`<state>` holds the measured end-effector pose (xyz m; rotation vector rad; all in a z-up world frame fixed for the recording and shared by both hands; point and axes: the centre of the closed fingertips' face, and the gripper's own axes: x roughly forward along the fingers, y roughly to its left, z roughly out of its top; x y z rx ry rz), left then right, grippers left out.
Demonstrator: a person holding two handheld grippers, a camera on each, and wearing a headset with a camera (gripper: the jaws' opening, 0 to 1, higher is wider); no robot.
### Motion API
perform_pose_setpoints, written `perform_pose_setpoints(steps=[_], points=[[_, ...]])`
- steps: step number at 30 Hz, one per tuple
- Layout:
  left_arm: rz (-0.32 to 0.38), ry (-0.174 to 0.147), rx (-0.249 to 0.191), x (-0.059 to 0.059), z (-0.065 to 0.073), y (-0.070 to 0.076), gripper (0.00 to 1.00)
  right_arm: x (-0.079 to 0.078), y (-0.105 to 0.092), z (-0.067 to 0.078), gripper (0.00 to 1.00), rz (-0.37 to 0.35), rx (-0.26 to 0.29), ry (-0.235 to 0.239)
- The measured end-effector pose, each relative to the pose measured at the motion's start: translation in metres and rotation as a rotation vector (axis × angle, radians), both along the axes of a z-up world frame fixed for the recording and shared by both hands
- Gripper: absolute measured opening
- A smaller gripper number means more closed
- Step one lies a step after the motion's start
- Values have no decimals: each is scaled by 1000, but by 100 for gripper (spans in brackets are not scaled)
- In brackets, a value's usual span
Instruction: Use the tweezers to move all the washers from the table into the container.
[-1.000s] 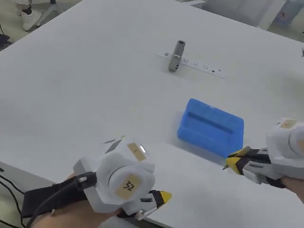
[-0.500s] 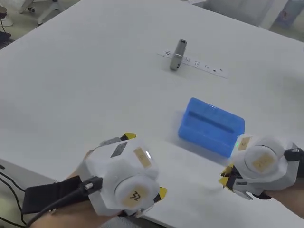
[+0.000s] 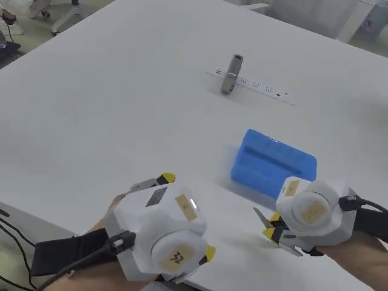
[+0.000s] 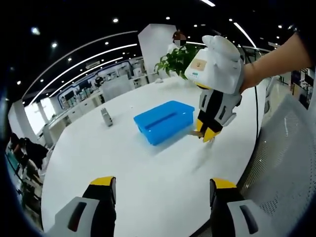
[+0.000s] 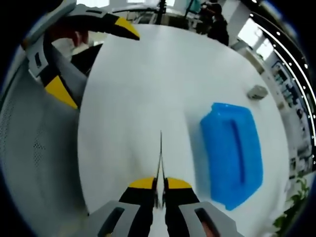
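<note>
Blue container (image 3: 276, 162) sits on the white tabletop (image 3: 121, 109), right of centre in the head view, just beyond the right gripper (image 5: 159, 183). It is rectangular with rounded corners, in smooth matte plastic. The face turned up has one long recessed slot down the middle. The inside is hidden, so contents cannot be told.

Right gripper: jaws together, clamped on the tweezers (image 5: 160, 157). The tweezers are thin bare metal, two slim arms closing to a fine point, sticking straight forward from the yellow-tipped black jaws. The point is low over bare tabletop, beside the container's long side and apart from it. Whether the tip touches the surface cannot be told.

Left gripper (image 4: 163, 183): jaws wide apart, with bare tabletop seen between them. Same black jaws with yellow tips, over the near edge of the tabletop, left of the right gripper and well apart from the container.

Both grippers have rounded white plastic housings with a round tan sticker. A black cable runs from the left one.

Far side of the tabletop: a flat white power strip (image 3: 262, 87) with a stubby grey cylindrical plug (image 3: 231, 74) standing on one end of it. The tabletop is smooth, plain and matte. A grey mesh chair back (image 4: 286, 163) stands at the tabletop's edge in the left gripper view.
</note>
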<state>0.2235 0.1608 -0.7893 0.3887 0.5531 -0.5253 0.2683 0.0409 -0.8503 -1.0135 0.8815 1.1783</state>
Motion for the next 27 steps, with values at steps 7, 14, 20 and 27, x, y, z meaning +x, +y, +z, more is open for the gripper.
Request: perform_pose_setpoints(steps=[7, 14, 20, 27], points=[[-2, 15, 6, -1, -3, 0, 77, -8, 3, -17, 4, 50, -19, 5], [0, 33, -19, -1, -3, -1, 76, -8, 3, -16, 4, 40, -5, 6], [8, 55, -52, -3, -3, -3, 81, -10, 3, -12, 13, -20, 30, 6], [35, 63, -106, -1, 2, -1, 94, -9, -4, 34, 21, -255, 206, -43]])
